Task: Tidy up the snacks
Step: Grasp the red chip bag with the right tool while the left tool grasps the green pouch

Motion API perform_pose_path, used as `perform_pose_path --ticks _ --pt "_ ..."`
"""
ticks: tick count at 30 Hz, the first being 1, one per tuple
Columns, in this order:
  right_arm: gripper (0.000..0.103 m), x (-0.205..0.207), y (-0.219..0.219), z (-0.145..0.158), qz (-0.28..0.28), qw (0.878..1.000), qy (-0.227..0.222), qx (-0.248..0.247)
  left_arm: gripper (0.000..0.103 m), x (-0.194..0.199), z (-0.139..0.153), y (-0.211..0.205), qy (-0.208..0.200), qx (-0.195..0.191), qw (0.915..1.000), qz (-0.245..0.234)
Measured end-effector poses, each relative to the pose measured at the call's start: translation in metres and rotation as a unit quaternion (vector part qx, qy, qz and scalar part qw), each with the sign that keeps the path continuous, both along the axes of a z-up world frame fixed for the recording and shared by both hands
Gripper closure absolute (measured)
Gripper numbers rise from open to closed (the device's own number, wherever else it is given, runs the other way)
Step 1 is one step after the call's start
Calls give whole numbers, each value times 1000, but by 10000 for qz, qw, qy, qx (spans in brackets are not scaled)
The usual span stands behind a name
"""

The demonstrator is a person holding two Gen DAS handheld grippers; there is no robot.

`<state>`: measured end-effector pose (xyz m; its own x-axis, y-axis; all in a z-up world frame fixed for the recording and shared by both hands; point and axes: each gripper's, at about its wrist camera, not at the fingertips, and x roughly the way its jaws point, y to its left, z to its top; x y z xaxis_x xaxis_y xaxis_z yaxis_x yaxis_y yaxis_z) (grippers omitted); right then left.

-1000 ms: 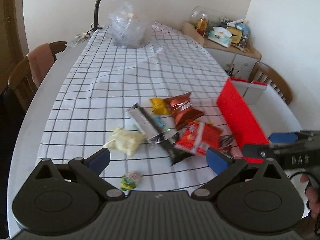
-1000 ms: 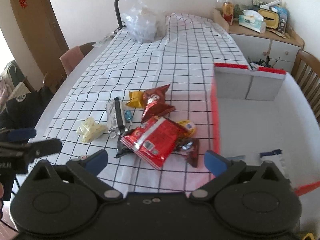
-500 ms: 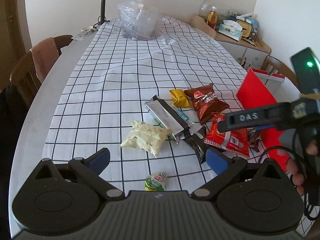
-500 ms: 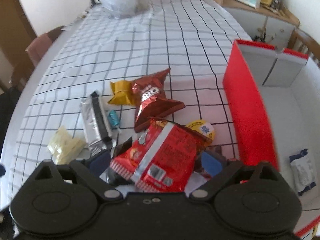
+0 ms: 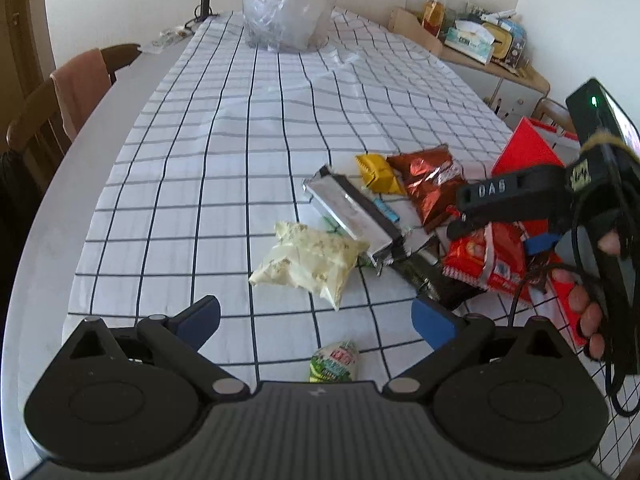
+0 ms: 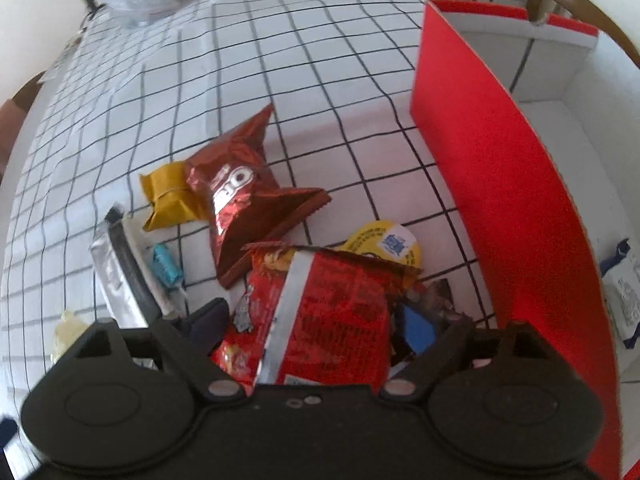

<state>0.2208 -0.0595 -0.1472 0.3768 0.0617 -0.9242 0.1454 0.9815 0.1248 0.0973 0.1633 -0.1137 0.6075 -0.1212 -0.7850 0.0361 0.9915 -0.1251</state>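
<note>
From the left wrist, the left hand-held gripper [image 5: 316, 316] hung wide and empty above the counter [image 5: 52, 220]; a pale bag [image 5: 308, 262] lay just ahead, a green packet [image 5: 334, 364] beneath it. From the right wrist, the right hand-held gripper [image 6: 316, 326] straddled the red bag [image 6: 324, 316], fingers not visibly pinching; the box [image 6: 500, 184] to its right held one packet [image 6: 624, 280]; most snacks remained unsorted.

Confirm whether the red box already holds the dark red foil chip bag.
No: the dark red foil chip bag lies on the checked tablecloth, outside the red box.

red box [image 6: 500, 184], black-gridded white tablecloth [image 5: 256, 128]
</note>
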Motion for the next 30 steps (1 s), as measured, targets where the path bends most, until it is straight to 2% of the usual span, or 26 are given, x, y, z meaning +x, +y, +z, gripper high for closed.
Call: perform_pose_path --ticks 2,6,12,15,19,22,27,30 --pt "14 5 0 -2 -95 9999 41 87 1 1 -3 2 56 -49 10000 -2" --pt "16 9 9 -4 16 9999 51 -164 1 1 -9 4 97 -71 9999 -48" --pt "30 -1 14 -1 231 9994 -42 -240 2 -1 -25 -1 201 1 9993 -327" --pt "32 -5 15 1 275 9994 -74 -208 12 2 -32 -4 269 -21 9987 -437" --pt "32 -12 15 7 380 9989 -167 -198 39 4 -44 -12 427 84 9969 -656" --pt "32 -17 17 14 476 9985 -235 -134 46 1 -48 -19 370 256 9961 -757" --pt "32 -26 20 24 588 9976 -368 -53 68 1 -48 -25 309 431 9953 -808" --pt "32 -32 18 28 601 9973 -421 -29 70 0 -46 -24 305 412 9960 -729"
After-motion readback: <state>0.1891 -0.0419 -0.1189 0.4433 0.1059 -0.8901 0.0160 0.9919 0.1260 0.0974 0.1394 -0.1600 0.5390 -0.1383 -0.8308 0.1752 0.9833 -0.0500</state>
